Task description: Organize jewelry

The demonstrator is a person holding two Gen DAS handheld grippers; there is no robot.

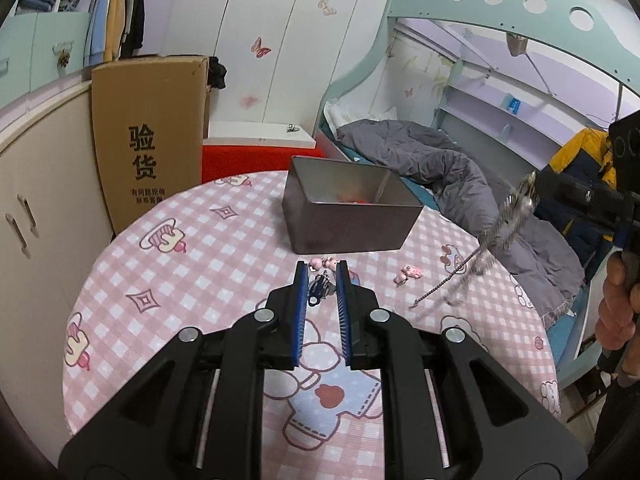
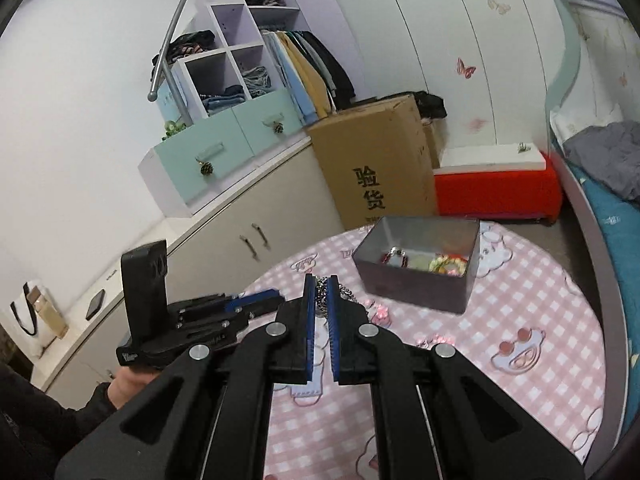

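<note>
A dark open box (image 1: 348, 212) stands at the far side of the round table; in the right wrist view the box (image 2: 420, 280) holds several pieces of jewelry. My left gripper (image 1: 322, 270) is open, low over the table, with a small dark blue trinket (image 1: 319, 289) between its fingers. My right gripper (image 2: 321, 284) is shut on a silver chain necklace (image 2: 320, 300). In the left wrist view the necklace (image 1: 480, 256) hangs blurred from the right gripper (image 1: 528, 190), above the table's right side. Small pink hair clips (image 1: 408, 274) lie in front of the box.
The table has a pink checked cloth (image 1: 200, 264). A tall cardboard box (image 1: 148, 136) and a red stool (image 1: 244, 160) stand behind it. A bed with a grey quilt (image 1: 440, 164) is at the right. Cabinets (image 2: 240, 216) line the left wall.
</note>
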